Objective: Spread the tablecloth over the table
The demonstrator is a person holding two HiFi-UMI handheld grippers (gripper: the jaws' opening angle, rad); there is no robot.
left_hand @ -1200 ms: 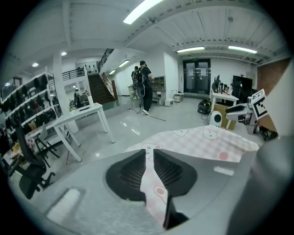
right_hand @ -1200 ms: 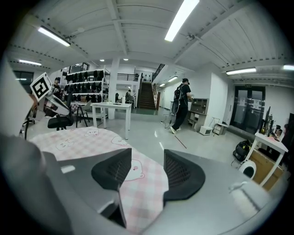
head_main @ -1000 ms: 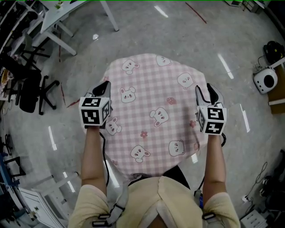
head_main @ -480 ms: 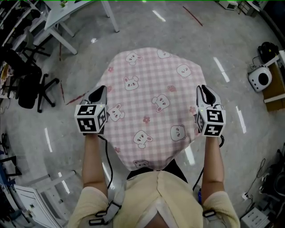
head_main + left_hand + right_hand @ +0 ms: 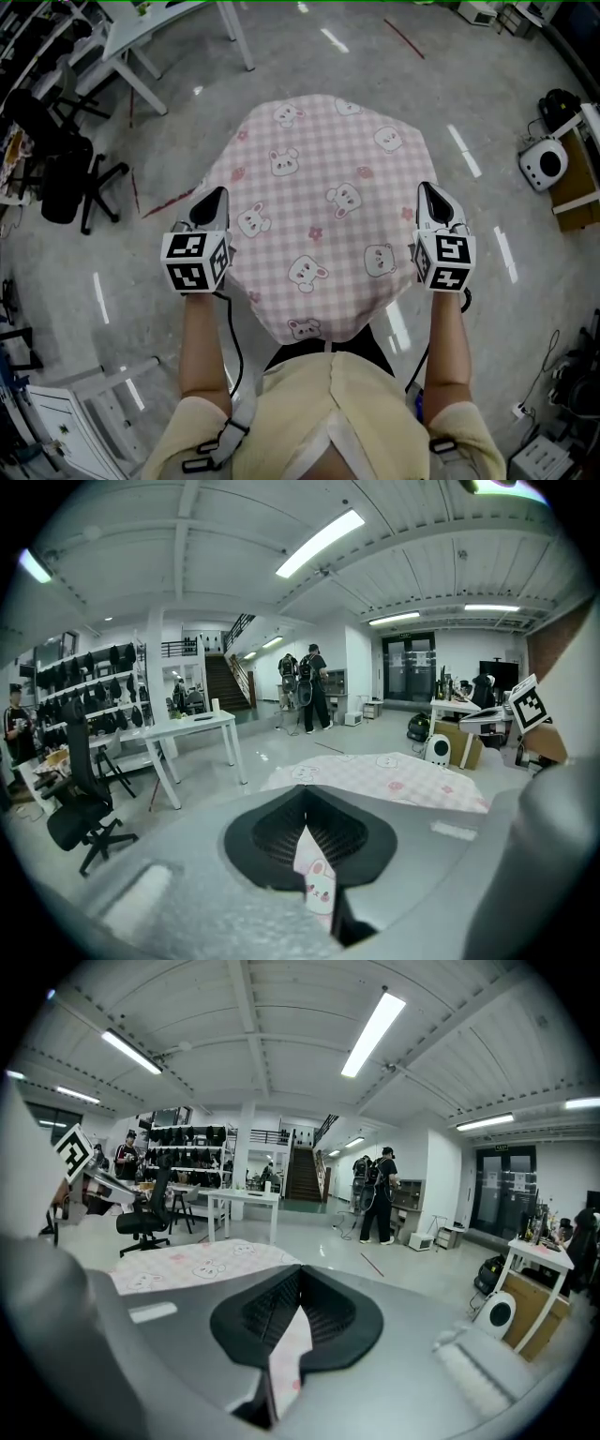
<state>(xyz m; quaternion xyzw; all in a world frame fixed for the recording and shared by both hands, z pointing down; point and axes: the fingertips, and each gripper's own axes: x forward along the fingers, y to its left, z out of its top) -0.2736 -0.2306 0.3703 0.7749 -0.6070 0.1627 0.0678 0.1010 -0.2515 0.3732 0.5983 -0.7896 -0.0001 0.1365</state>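
The tablecloth (image 5: 323, 206) is pink checked fabric printed with white bunnies, stretched out flat in front of me above the grey floor. Whatever lies beneath it is hidden. My left gripper (image 5: 211, 199) is shut on its left edge, and the left gripper view shows a strip of cloth (image 5: 315, 881) pinched between the dark pads. My right gripper (image 5: 431, 195) is shut on the right edge, and a strip of cloth (image 5: 286, 1358) hangs from its closed jaws. Each gripper view shows the spread tablecloth (image 5: 394, 775) (image 5: 192, 1262) off to one side.
A white table (image 5: 159, 37) and a black office chair (image 5: 66, 178) stand at the upper left. A white round device (image 5: 542, 167) and a brown box (image 5: 577, 183) sit at the right. People stand far back in the room (image 5: 314, 691).
The right jaws, apart a second ago, have shut on the cloth's right edge. Both grippers moved forward and the cloth has shifted away from my body, stretching flatter.
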